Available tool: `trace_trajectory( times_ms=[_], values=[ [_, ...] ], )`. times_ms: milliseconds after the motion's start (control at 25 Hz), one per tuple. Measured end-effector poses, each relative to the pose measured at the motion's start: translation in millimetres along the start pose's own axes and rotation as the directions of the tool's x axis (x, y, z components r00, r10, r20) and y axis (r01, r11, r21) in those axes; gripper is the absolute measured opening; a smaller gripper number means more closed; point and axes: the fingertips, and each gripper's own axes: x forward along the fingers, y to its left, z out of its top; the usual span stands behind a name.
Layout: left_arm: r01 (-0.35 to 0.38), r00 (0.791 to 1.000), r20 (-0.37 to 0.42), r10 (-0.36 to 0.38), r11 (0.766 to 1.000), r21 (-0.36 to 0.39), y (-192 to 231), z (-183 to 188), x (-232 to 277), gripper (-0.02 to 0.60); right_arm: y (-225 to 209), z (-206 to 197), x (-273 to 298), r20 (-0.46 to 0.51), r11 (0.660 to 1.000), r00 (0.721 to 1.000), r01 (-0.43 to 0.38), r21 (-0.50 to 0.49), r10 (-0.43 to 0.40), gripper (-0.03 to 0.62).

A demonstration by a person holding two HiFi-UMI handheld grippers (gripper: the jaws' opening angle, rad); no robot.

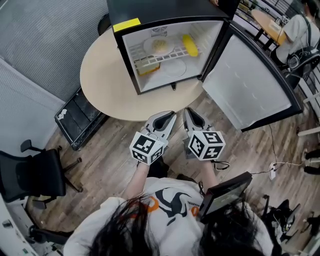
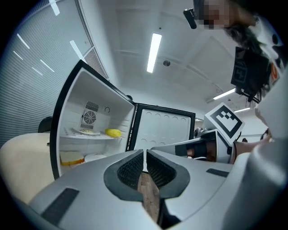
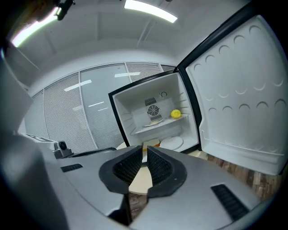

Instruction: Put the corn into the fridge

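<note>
Left gripper [image 1: 169, 117] with jaws pressed together, nothing between them. Right gripper [image 1: 188, 113] just beside it, jaws together too, also holding nothing. Both side by side, close to the person, low over the floor, pointing at the far fridge.

Below everything, brown wood floor [image 1: 115, 155] all across the room. On the left, gray wall [image 1: 35, 45] with thin ribbed lines. Just past the grippers, round tan table [image 1: 100, 75]. On the right part of the table, small black fridge [image 1: 165, 7], white inside and wide open. White fridge door [image 1: 250, 85] swung out to the right, past the table edge and over the floor. Near left, black office chair [image 1: 35, 175]. Under the left edge of the table, black crate [image 1: 80, 117] on the floor. Far right, another person sitting at a desk. On the floor at the right, small white power strip [image 1: 272, 171] with a cord.

Inside the fridge, white wire shelf [image 1: 165, 56] up high. On the left of the shelf, plate with pale food [image 1: 159, 46]. Down on the fridge bottom, empty white plate [image 1: 176, 67] at the right and yellow and white block [image 1: 146, 67] at the left. On the right of the shelf, apart from the plate, yellow corn [image 1: 189, 45], already in the fridge.
</note>
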Motion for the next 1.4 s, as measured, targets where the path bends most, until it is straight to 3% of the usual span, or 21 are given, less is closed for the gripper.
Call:
trace_trajectory(
  times_ms=[480, 720, 1040, 1400],
  values=[
    [-0.121, 0.993, -0.006, 0.121, 0.993, -0.008, -105, -22, -15, 0.014, -18, -31, -96, -0.075, 0.993, 0.992, -0.101, -0.061, 0.097, 0.032],
    [-0.164, 0.986, -0.043, 0.164, 0.986, 0.001, -147, -42, -32, 0.014, -13, -49, -132, -0.089, 0.983, 0.980, -0.179, -0.031, 0.176, 0.032],
    [-0.197, 0.979, -0.051, 0.198, 0.980, 0.022, -177, -42, -55, 0.014, 8, -59, -166, -0.078, 0.971, 0.968, -0.239, -0.019, 0.237, 0.032],
    [-0.169, 0.985, -0.029, 0.171, 0.985, 0.040, -183, -29, -76, 0.014, 32, -52, -175, -0.042, 0.973, 0.973, -0.227, -0.041, 0.225, 0.032]
  ],
)
